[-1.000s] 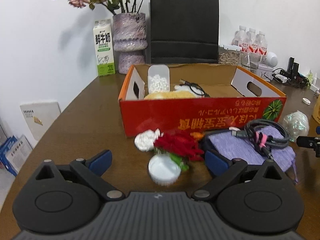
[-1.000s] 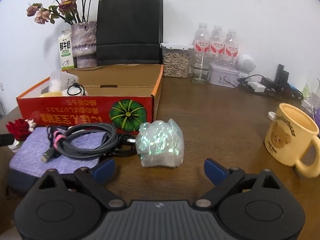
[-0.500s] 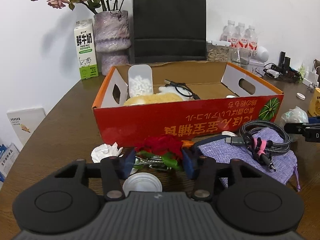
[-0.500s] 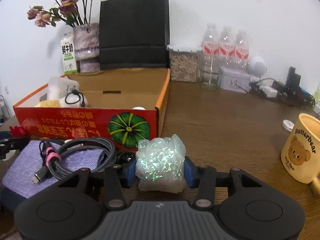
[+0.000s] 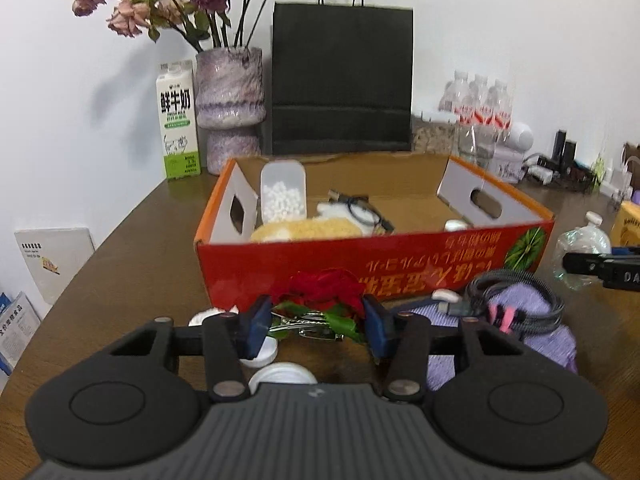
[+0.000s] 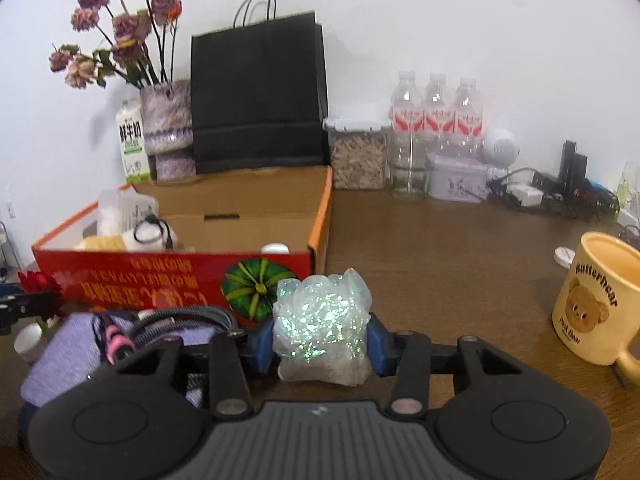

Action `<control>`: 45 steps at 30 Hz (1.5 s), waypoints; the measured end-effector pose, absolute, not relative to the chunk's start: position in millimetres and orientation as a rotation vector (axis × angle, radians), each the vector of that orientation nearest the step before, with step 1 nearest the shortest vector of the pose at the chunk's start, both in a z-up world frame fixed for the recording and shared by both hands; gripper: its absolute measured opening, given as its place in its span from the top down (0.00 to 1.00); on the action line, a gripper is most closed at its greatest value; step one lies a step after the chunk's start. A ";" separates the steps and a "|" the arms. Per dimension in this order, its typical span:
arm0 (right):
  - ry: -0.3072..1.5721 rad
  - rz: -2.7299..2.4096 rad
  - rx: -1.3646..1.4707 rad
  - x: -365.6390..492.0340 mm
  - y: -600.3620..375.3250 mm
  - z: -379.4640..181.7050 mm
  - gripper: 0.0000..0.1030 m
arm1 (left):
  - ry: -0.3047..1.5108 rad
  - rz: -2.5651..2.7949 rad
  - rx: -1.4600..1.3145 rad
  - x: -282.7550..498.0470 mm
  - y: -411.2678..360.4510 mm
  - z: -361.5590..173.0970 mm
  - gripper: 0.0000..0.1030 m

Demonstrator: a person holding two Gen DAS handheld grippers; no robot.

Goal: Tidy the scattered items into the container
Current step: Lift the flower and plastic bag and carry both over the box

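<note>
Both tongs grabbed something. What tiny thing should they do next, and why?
Probably lift both straight up a little. The left tongs pinch the red flower and the right tongs squeeze the shiny bag, yet both sit in front of the box wall, which they must clear first.

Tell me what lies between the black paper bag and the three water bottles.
In the right wrist view, a clear lidded container of pale seeds stands between the black paper bag and the three clear water bottles, on the brown wooden table.
</note>
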State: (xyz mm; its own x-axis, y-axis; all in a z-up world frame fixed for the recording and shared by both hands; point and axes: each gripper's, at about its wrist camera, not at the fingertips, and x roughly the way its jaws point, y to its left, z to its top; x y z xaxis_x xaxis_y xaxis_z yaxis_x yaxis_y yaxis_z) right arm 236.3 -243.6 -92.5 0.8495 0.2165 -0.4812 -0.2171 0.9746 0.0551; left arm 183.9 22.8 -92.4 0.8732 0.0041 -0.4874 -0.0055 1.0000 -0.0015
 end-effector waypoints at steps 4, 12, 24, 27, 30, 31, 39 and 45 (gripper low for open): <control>0.456 0.244 0.007 233.1 -237.0 -76.5 0.57 | 0.473 -0.011 -0.015 184.7 18.4 -76.6 0.52; 0.372 0.301 -0.020 239.2 -210.9 -40.4 0.57 | 0.370 -0.027 -0.010 202.0 -0.8 -38.8 0.52; 0.352 0.347 -0.035 286.4 -168.9 -18.5 0.57 | 0.362 0.011 -0.054 257.1 -13.2 -27.8 0.52; 0.366 0.352 -0.023 302.5 -162.0 -20.3 0.57 | 0.373 0.019 -0.064 273.6 -12.5 -29.4 0.52; 0.392 0.353 -0.019 320.2 -156.4 -24.8 0.57 | 0.391 0.022 -0.074 291.6 -10.8 -33.6 0.52; 0.400 0.353 -0.019 324.8 -154.4 -27.5 0.57 | 0.398 0.025 -0.075 297.0 -10.6 -35.2 0.52; 0.475 0.335 -0.027 367.8 -141.9 -48.1 0.57 | 0.466 0.045 -0.091 338.2 -4.0 -53.4 0.52; 0.519 0.331 -0.049 386.9 -135.6 -62.3 0.57 | 0.502 0.059 -0.088 358.9 0.5 -63.7 0.52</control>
